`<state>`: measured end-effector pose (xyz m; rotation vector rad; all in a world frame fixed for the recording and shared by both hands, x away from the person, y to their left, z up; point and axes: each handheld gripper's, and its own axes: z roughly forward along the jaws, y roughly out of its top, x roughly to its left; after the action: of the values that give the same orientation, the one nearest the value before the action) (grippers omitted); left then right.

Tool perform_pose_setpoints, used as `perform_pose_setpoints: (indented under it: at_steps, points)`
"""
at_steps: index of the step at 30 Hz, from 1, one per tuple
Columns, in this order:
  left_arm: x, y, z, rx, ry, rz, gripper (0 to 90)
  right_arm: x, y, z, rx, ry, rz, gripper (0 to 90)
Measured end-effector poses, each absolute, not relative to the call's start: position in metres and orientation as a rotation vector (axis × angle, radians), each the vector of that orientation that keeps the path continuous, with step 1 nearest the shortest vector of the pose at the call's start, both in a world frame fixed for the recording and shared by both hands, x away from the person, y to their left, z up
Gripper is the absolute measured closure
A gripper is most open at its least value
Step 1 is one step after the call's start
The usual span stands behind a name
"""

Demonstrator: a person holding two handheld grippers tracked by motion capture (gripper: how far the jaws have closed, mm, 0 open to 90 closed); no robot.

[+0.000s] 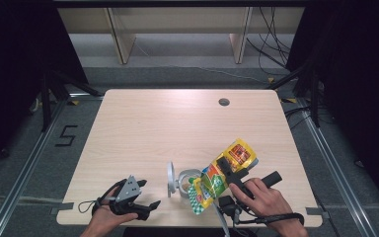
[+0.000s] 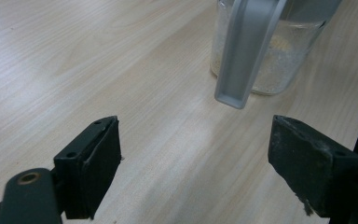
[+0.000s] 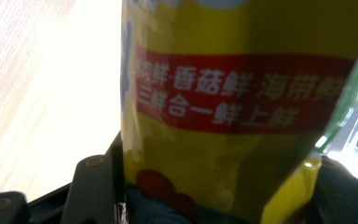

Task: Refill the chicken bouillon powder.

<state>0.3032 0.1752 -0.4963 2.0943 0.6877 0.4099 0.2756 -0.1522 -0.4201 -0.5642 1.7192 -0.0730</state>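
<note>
The yellow seasoning pouch [image 1: 220,177] is clamped in my right gripper [image 1: 225,169], tipped so its lower end leans down over the glass jar [image 1: 186,183], which I will use as my landmark. In the right gripper view the pouch [image 3: 242,116] sits squarely between the two black jaws, both pressing its sides, with a red band of white lettering across the front. My right hand [image 1: 264,197] holds the gripper's handle to the right of the jar, close to the table's near edge.

To the left of the jar, also by the near edge, my left hand [image 1: 109,210] carries the left gripper [image 1: 148,207]. Its jaws stand wide apart with nothing between them, pointing toward the jar; in the left gripper view I see only bare wood between them.

The jar itself stands upright on the wooden table [image 1: 168,123], its hinged metal lid [image 1: 170,178] flipped open and standing on edge on the jar's left side. From the left gripper view the jar [image 2: 279,60] holds a pale, grainy powder lying in its lower part, and a grey metal clasp [image 2: 244,51] hangs down in front of the glass.

Beyond the jar, well apart from it toward the table's far edge, there is a round cable hole [image 1: 223,102].
</note>
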Motion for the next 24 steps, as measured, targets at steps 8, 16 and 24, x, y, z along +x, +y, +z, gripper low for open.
perform_pose_setpoints:
  at_steps: [8, 16, 24]
  points:
    - [0.3032, 0.1746, -0.4966, 2.093, 0.694, 0.405, 16.7, 0.2757, -0.1503, -0.4166, -0.604, 1.712, -0.094, 44.4]
    - [0.3022, 0.1750, -0.4961, 2.090, 0.707, 0.390, 16.7, 0.2756, -0.1452, -0.4184, -0.612, 1.702, -0.090, 44.5]
    - [0.3024, 0.1749, -0.4957, 2.093, 0.707, 0.393, 16.7, 0.2793, -0.1419, -0.4231, -0.590, 1.719, -0.068, 44.5]
